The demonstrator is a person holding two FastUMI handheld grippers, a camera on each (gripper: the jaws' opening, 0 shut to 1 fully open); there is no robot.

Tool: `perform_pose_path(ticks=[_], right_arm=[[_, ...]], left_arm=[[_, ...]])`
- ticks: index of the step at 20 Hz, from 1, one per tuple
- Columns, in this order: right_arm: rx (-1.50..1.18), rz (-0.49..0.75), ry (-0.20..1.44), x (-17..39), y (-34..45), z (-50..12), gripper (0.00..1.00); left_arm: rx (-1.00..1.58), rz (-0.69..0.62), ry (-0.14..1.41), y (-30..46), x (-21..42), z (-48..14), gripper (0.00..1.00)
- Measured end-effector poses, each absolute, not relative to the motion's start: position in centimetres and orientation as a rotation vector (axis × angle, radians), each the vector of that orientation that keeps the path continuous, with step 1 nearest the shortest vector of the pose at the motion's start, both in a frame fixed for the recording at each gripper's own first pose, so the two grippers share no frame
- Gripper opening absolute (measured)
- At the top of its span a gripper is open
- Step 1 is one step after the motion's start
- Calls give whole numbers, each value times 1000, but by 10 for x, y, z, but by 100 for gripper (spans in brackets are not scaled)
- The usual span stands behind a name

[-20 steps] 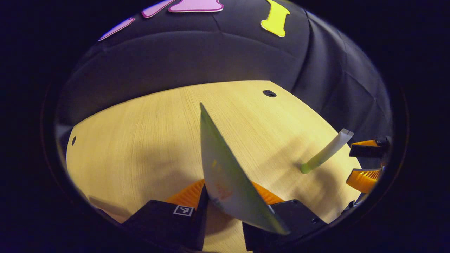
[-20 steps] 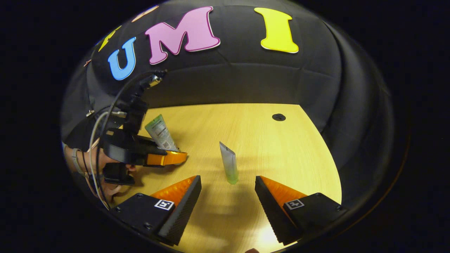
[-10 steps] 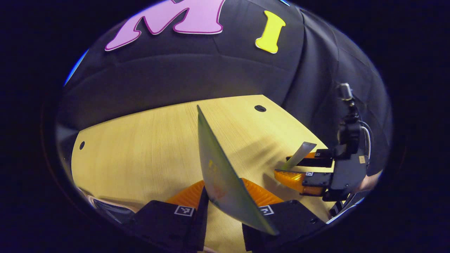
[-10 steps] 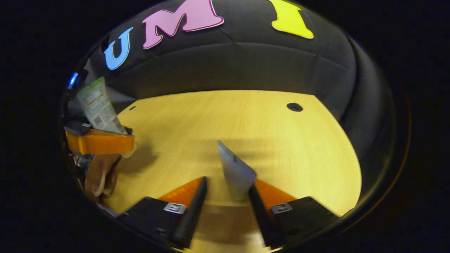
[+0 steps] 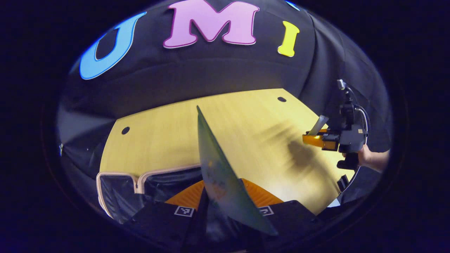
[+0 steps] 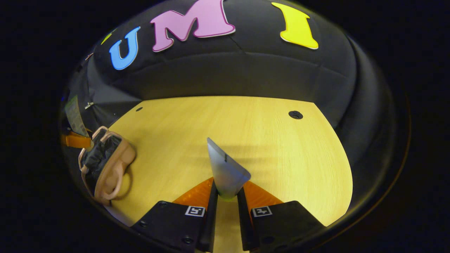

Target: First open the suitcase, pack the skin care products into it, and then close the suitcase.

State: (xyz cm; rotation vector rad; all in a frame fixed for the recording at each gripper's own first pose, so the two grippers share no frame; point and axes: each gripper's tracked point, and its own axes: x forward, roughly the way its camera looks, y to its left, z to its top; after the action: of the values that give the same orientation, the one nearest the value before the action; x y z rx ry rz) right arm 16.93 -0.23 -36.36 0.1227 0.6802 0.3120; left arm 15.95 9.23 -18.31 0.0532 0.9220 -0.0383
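Observation:
My left gripper (image 5: 222, 192) is shut on a flat green tube (image 5: 216, 165) that stands up between its fingers, above the near edge of the open suitcase (image 5: 117, 175). The suitcase has a pale pink rim and black lining. My right gripper (image 6: 226, 194) is shut on a smaller pale tube (image 6: 225, 168), held above the wooden table (image 6: 281, 147). In the right gripper view the suitcase (image 6: 112, 168) lies at the far left, with the left gripper (image 6: 75, 140) and its tube (image 6: 74, 116) beside it. In the left gripper view the right gripper (image 5: 321, 140) holds its tube (image 5: 318, 123) at the right.
A hand (image 5: 369, 160) holds the right gripper at the table's right edge. The table (image 5: 246, 123) has small dark cable holes (image 5: 281, 99) near its back corners. The booth's black cloth wall stands close behind the table.
The right gripper closed on the small tube and lifted it off the table. The left gripper carried its green tube leftward, and the open suitcase came into view beneath it.

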Motion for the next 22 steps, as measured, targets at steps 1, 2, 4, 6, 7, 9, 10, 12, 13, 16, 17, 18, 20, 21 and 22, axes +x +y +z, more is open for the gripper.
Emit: perform_pose_path(ticks=[1, 2, 4, 6, 7, 9, 10, 12, 13, 16, 17, 18, 20, 21, 22], right_arm=[[151, 320, 667, 160, 12, -347, 34], [178, 329, 653, 150, 28, -330, 34], [207, 345, 620, 129, 60, -301, 33], [224, 367, 609, 110, 92, -283, 33], [225, 378, 612, 100, 107, -278, 33], [221, 409, 619, 79, 136, -270, 33], [211, 427, 630, 68, 149, -269, 33], [181, 454, 663, 48, 174, -271, 34], [171, 467, 675, 40, 187, -272, 33], [158, 523, 729, 18, 229, -278, 33], [154, 541, 758, 14, 243, -283, 33], [143, 546, 802, 10, 254, -290, 34], [118, 551, 912, -1, 275, -309, 34], [112, 575, 975, -12, 289, -319, 34], [115, 599, 1023, -19, 304, -326, 34]], left_arm=[[46, -26, 962, 109, 140, -185, 48], [34, -22, 1030, 123, 120, -192, 49], [-23, 3, 1211, 146, 77, -219, 48], [-138, 0, 1401, 148, 41, -252, 48], [-182, 7, 1469, 147, 28, -268, 48], [-159, 48, 1586, 162, 5, -299, 49], [-132, 75, 1616, 168, -3, -311, 46], [-185, 83, 1633, 160, -7, -316, 47], [-210, 48, 1609, 152, -4, -314, 47], [-174, -11, 1502, 155, -1, -297, 53], [-165, -23, 1451, 159, 4, -285, 58], [-168, -43, 1388, 161, 8, -272, 71], [-170, -71, 1203, 175, 27, -235, 72], [-160, -60, 1136, 187, 31, -218, 73], [-148, -29, 1074, 204, 33, -207, 77]])
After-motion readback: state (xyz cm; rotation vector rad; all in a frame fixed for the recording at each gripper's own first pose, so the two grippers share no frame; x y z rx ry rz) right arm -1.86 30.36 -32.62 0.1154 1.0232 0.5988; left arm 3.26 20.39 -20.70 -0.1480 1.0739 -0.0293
